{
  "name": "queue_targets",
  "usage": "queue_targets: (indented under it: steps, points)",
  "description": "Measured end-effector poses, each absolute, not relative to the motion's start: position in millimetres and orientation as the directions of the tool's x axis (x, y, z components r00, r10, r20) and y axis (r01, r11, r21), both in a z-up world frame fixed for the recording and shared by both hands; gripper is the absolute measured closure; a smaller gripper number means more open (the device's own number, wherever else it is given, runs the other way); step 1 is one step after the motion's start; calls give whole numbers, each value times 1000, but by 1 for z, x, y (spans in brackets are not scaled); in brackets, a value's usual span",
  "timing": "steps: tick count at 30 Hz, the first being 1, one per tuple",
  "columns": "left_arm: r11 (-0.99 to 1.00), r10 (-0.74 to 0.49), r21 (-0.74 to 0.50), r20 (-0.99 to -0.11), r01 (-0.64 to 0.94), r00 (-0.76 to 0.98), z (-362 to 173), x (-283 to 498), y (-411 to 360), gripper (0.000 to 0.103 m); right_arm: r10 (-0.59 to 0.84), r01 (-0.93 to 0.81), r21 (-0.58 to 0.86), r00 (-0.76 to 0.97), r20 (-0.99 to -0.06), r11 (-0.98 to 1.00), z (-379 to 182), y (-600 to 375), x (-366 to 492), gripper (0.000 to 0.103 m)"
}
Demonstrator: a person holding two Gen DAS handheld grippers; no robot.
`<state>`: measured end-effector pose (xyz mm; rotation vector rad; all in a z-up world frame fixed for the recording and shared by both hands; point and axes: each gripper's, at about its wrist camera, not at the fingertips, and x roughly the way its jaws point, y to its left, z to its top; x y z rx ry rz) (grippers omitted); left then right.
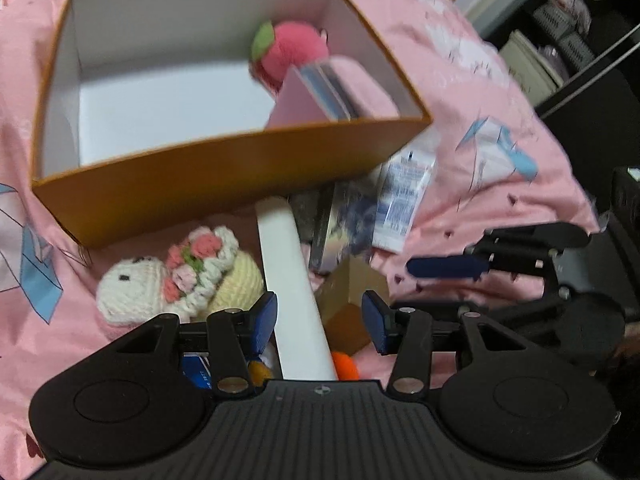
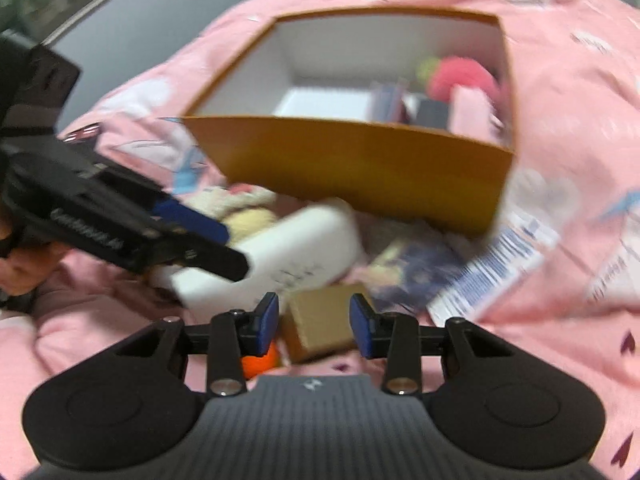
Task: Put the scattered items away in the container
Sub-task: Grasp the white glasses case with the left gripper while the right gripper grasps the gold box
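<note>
Both grippers sit at the bottom of their own views, blue-padded fingers apart, nothing pinched. Left gripper (image 1: 319,322): fingers moderately wide, straddling a long white case (image 1: 294,292) that runs from centre frame down between them; whether a pad touches it cannot be told. Right gripper (image 2: 314,326): fingers at a middling gap, a small brown cardboard box (image 2: 320,322) lying between and just beyond the pads, apparently no contact; this view is motion-blurred.

Orange open box (image 1: 208,184) occupies the upper left to centre of the left view, resting on pink printed bedding (image 1: 480,128). Inside, at its right end: a pink plush fruit with a green leaf (image 1: 290,50), a pink card or booklet with blue-edged items (image 1: 316,98) leaning beside it.

Outside, below the box: crocheted white doll with flower crown (image 1: 180,280) at lower left, white-and-blue printed packet (image 1: 404,200) and a shiny foil-like packet (image 1: 340,228) right of centre, an orange ball (image 1: 346,366) near the bottom.
</note>
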<state>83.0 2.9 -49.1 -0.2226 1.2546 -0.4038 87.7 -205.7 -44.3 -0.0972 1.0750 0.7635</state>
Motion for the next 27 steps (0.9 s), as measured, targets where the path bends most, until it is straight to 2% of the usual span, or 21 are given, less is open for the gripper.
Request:
queue_targets:
  steps: [8,10,12,16,21,27]
  points:
    - [924,-372,-348,-914,158,162,-74,96,-8,49,500,-540,310,248,-830,783,-63,-212,95,60]
    - [928,-361,-340,-921,152,147,-82,99,-11,54,500,-521,322,245,-830,790,-64,-214,96,60]
    - [932,-352,-333,-926,142,134,-89,102,-12,65,507,-483,351,241,-827,802,-68,-218,99,59]
    - [929,-363,-343,-918,137,161,-91,100,-9,68,545,-385,437,238,-804,813,-73,-231,104,51]
    - [930,-364,-343,-905,128,221,-79,94,-4,71,544,-447,415,211,-812,793,-73,-223,102,36]
    - [920,-391,-379,-868,101,307,-61,84,9,71,519,-517,386,137,-844,764,-84,-207,98,32]
